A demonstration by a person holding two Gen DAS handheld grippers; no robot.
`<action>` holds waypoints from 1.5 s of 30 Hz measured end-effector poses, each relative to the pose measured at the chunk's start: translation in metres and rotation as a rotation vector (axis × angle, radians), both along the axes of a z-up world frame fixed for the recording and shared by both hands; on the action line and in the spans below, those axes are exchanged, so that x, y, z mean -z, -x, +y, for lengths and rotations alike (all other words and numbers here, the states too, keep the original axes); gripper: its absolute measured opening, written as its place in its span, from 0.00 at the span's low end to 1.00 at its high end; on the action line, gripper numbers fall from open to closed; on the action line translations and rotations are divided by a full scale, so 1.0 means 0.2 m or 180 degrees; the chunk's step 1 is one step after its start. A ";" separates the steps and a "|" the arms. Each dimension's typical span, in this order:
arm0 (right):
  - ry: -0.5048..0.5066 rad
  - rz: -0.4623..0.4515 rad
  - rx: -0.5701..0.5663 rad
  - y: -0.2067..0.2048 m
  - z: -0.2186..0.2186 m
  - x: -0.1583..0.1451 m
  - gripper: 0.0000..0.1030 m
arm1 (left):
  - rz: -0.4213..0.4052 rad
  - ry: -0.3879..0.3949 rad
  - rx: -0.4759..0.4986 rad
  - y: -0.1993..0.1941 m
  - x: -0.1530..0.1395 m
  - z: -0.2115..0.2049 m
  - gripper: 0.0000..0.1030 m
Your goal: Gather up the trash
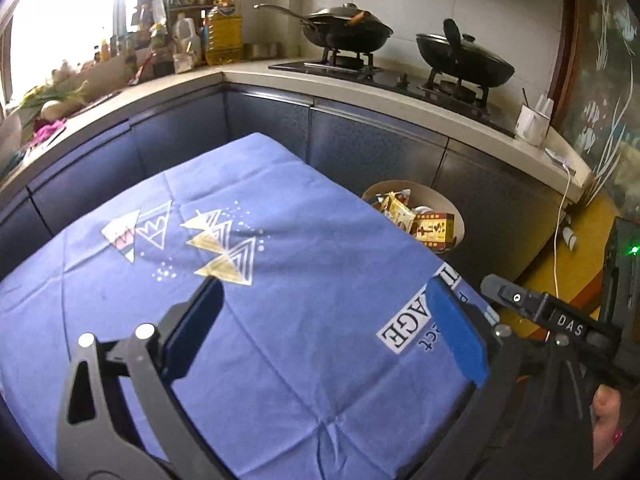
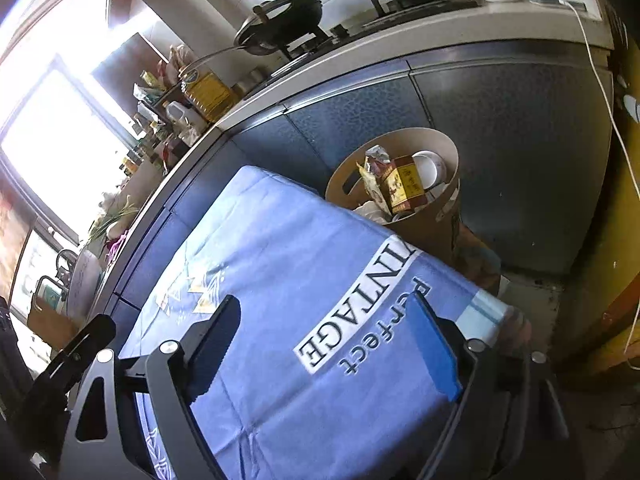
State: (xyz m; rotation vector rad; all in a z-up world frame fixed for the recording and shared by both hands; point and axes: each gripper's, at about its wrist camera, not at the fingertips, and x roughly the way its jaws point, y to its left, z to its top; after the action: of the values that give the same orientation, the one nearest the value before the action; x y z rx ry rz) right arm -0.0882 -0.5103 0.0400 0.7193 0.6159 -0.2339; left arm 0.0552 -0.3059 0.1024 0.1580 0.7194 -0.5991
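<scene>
A tan round trash bin (image 1: pixel 460 220) (image 2: pixel 436 224) stands on the floor at the table's far right corner. It holds a red and yellow box (image 1: pixel 434 231) (image 2: pixel 404 186), snack wrappers (image 1: pixel 396 210) (image 2: pixel 372 172) and a white cup (image 2: pixel 430 168). My left gripper (image 1: pixel 332 324) is open and empty above the blue tablecloth (image 1: pixel 280 320). My right gripper (image 2: pixel 332 344) is open and empty above the same cloth (image 2: pixel 280 280), near its printed "VINTAGE" label. The right gripper's body (image 1: pixel 560 316) shows in the left wrist view.
Dark blue cabinets (image 1: pixel 360 148) and a pale countertop (image 1: pixel 248 74) wrap behind the table. Two black woks (image 1: pixel 348 28) sit on the stove. Bottles and oil (image 1: pixel 224 36) crowd the counter's left. A white cable (image 1: pixel 558 232) hangs at right. A yellow floor area (image 1: pixel 560 264) lies right.
</scene>
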 end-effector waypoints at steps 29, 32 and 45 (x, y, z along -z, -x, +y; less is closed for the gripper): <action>0.0130 -0.0148 0.0079 0.10 0.14 -0.19 0.83 | -0.0310 -0.0179 -0.0303 0.13 -0.06 0.11 0.94; 0.0143 -0.0133 0.0073 0.10 0.15 -0.18 0.85 | -0.0342 -0.0243 -0.0351 0.13 -0.06 0.10 0.94; 0.0156 0.0032 0.0249 0.07 0.13 -0.15 0.92 | -0.0482 -0.0392 -0.0545 0.14 -0.07 0.09 0.94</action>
State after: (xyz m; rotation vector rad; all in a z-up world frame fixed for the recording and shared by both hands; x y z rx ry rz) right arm -0.1026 -0.4843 0.0700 0.6959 0.5904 -0.3242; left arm 0.0265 -0.2886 0.1164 0.2504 0.6159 -0.3753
